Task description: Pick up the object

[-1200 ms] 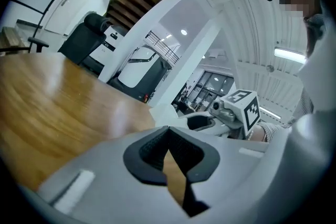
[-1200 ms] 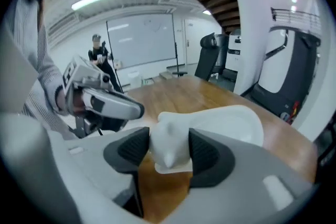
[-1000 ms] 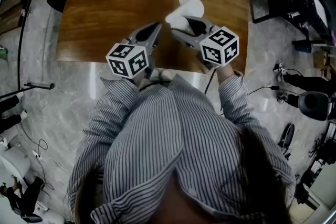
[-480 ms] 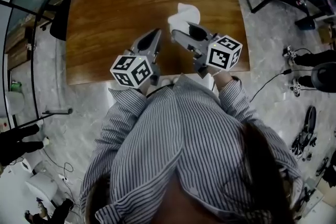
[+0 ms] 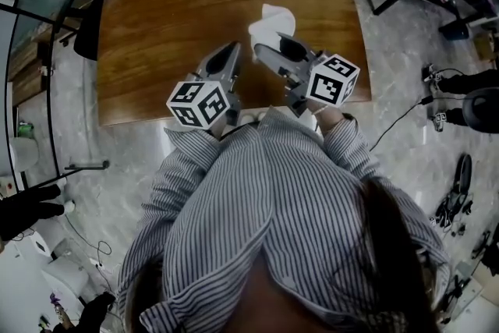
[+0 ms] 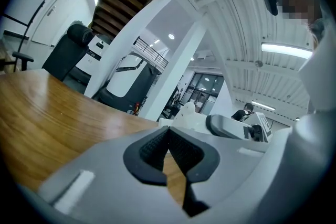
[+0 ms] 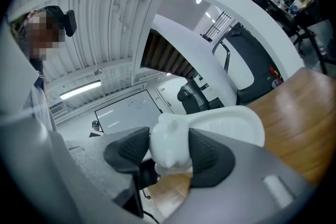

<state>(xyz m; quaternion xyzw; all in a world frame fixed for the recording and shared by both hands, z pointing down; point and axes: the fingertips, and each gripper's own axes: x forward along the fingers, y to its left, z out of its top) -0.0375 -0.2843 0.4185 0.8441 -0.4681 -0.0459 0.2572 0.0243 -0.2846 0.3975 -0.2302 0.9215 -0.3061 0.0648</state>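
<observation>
Nearest to us is the striped shirt [image 5: 257, 199], with both tools held out past it over the near edge of the wooden table [image 5: 164, 19].

On the left, the left gripper [image 5: 231, 52] hangs over the tabletop with nothing in it. Its own view shows the dark ribbed pads pressed together at the tips, and only bare wood through the small gap beneath them.

Just to its right, the right gripper [image 5: 263, 51] is pinching the white object [image 5: 273, 18]. In its own view the two pads clamp a narrow, rounded end of the piece. The wider, smooth part reaches out beyond the jaws towards the far side. The object is over the middle of the table, a little to the right. We cannot tell whether its far end is off the wood or touching it.

We judge the hold to be the weak point. The pads grip only a small knob of a glossy, rounded shape, and most of its bulk overhangs. A quick lift or a tilt of the wrist could make it swivel between the pads or slide out and drop onto the table. The left tool is also close enough that a sideways drift could knock the piece.
</observation>
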